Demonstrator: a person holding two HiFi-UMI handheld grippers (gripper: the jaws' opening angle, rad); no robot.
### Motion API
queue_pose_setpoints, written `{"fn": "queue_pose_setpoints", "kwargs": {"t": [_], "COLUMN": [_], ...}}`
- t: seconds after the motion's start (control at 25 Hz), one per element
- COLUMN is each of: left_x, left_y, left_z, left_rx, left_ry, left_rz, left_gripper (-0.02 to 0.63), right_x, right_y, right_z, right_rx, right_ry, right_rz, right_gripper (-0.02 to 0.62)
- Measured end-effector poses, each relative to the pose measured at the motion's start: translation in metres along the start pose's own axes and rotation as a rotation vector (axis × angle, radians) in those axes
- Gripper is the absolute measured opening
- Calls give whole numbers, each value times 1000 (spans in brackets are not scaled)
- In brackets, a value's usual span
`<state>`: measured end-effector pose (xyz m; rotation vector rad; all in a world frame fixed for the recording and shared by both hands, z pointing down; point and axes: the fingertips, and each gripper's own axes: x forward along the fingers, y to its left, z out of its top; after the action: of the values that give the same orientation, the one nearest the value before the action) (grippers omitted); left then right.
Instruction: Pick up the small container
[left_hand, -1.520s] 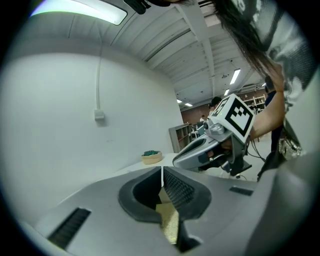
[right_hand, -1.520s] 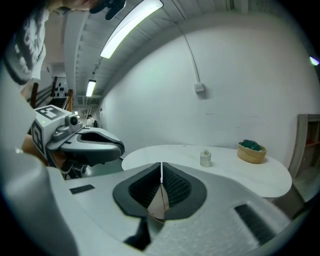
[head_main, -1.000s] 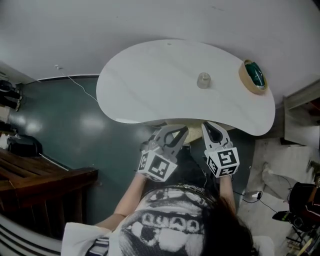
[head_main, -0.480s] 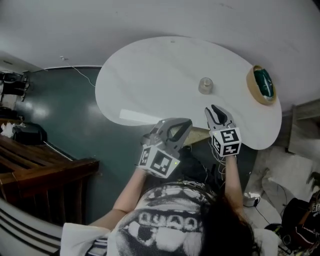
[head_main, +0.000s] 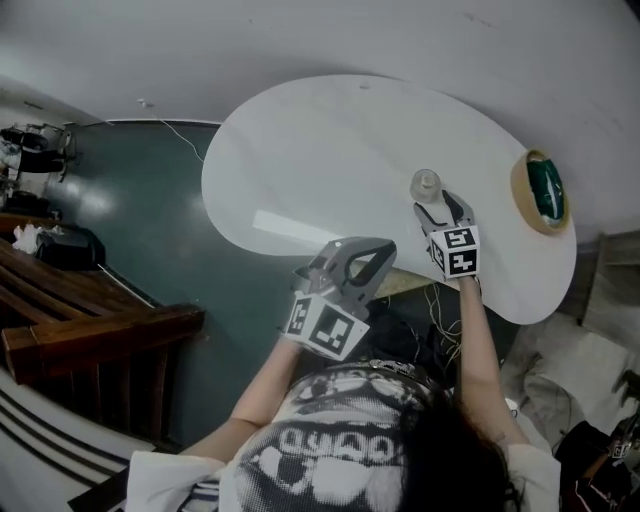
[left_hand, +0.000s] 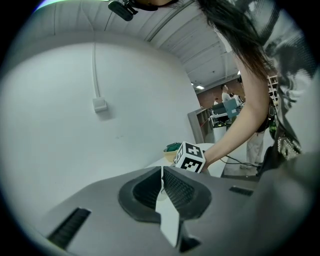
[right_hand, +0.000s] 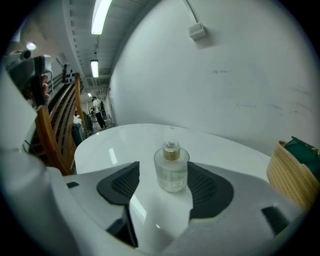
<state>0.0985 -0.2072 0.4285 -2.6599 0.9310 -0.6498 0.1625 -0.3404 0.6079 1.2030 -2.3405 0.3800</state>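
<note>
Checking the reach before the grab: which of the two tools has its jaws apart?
The right tool: its jaws have just been opening, with the small glass bottle standing between them, not gripped. The left tool is shut and empty.

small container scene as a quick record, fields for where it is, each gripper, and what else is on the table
container: small clear container with a gold neck, upright on the white table
right gripper: right gripper open, jaws have just been opening, a pad to each side of the container, neither touching it
left gripper: left gripper shut, nothing in it, by the table's near edge
also on table: woven basket with something green in it, at the right end
task state: container not yet gripped
</note>
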Motion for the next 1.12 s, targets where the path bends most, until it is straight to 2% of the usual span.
{"fn": "queue_pose_setpoints", "kwargs": {"t": [0.16,0.32,0.68,0.92,1.12], "left_x": [-1,1,0,-8,-13], "left_y": [10,17,32,59,73], "left_z": [-8,-16,-31,-49,-58], "left_rx": [-6,-17,-15,-20,-11], "left_ry": [28,52,87,102,96], "left_rz": [13,19,-27,-38,-53], "left_gripper": [12,12,12,12,12], "right_x": [26,48,78,81,79], "right_y": [-7,-10,-16,-14,-16], "right_z": [-6,-7,-22,-22,-24], "right_rx": [7,5,16,-9,26], "right_ry": [39,65,124,120,128], "right_rz": [5,18,7,-16,-48], "right_gripper": [328,350,350,336,334]}}
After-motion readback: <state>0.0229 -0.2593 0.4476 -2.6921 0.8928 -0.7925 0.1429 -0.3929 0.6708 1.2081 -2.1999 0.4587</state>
